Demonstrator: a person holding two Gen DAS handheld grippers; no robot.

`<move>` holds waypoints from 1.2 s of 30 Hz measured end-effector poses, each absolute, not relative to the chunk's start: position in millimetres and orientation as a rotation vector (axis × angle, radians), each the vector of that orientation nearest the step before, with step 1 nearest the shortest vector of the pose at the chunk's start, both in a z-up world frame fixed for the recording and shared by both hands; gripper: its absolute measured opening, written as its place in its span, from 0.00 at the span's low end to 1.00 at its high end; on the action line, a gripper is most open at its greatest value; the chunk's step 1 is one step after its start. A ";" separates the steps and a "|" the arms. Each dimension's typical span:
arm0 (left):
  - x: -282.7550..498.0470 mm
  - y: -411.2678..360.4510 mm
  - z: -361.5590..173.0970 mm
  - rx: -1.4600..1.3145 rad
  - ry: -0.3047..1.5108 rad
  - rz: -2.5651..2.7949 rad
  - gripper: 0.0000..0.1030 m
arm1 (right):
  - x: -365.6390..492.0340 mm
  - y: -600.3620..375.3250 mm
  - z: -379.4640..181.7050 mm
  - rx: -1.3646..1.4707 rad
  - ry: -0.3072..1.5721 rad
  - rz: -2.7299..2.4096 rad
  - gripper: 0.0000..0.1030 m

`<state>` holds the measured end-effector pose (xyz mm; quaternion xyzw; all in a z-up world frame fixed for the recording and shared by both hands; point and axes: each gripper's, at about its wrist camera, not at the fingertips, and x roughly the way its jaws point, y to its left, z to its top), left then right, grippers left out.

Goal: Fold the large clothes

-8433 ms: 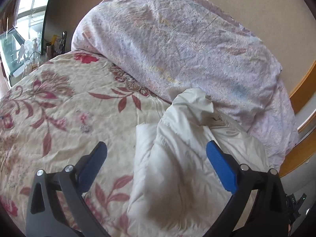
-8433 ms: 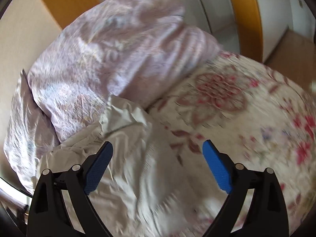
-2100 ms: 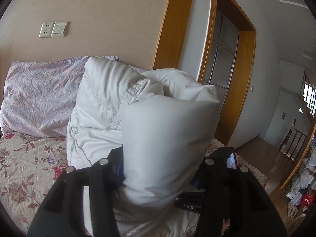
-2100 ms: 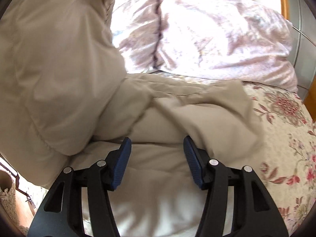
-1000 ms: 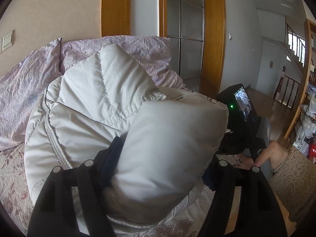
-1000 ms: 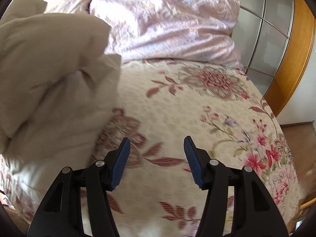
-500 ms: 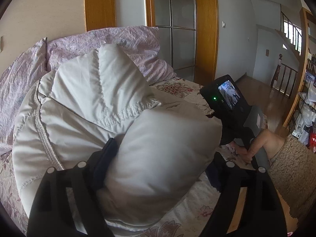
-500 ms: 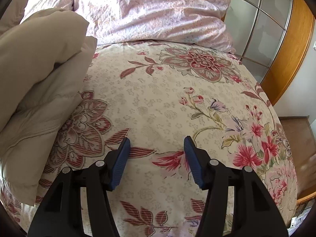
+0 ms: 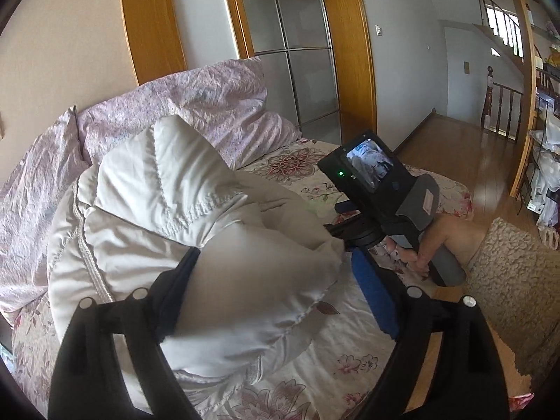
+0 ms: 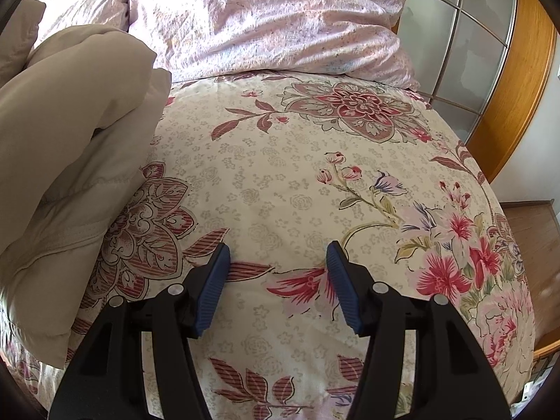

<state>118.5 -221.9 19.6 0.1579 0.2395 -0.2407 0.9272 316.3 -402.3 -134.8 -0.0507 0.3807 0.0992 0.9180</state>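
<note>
The white padded jacket (image 9: pixel 182 217) fills the centre and lower left of the left wrist view, bunched into a thick roll and partly lifted off the flowered bed cover (image 10: pixel 287 182). The left hand-held gripper (image 9: pixel 276 280) has a fat fold of it between its blue pads: the jaws stand wide, yet the puffy cloth fills the gap, so it reads as a grip on the jacket. In the right wrist view the same jacket shows as a beige-looking heap along the left edge of the frame, resting on the cover in front of the lilac pillows (image 10: pixel 266 17).

The right hand-held gripper (image 10: pixel 278 273) hangs over bare bed cover in the lower middle of its frame, jaws about half open and holding nothing, well apart from the jacket.

This looks like a mid-fold step: the garment is gathered and carried by one side only. The next move probably calls for laying the bundle flat on the free stretch of cover, and for the right gripper to take an edge or press the fold so that the filling does not spring back.

Much is hidden. The jacket's sleeves, hem and zip cannot be told apart in the roll, and the left pad is mostly buried in cloth. How many folds are already made cannot be judged. The bed's lower edge is cut off.
</note>
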 end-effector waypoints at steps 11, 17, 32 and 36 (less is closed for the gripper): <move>141.0 -126.1 67.2 0.172 0.402 -0.220 0.85 | 317.0 -404.3 -134.9 -0.088 0.788 0.211 0.59; 183.5 -83.4 46.0 0.088 0.491 -0.075 0.85 | 317.7 -404.6 -134.7 -0.087 0.790 0.210 0.60; 213.8 -85.8 0.2 0.098 0.574 -0.098 0.85 | 318.7 -406.8 -135.0 -0.073 0.797 0.212 0.61; 216.0 -96.6 -7.4 0.123 0.586 -0.114 0.85 | 318.9 -406.8 -134.9 -0.074 0.798 0.213 0.62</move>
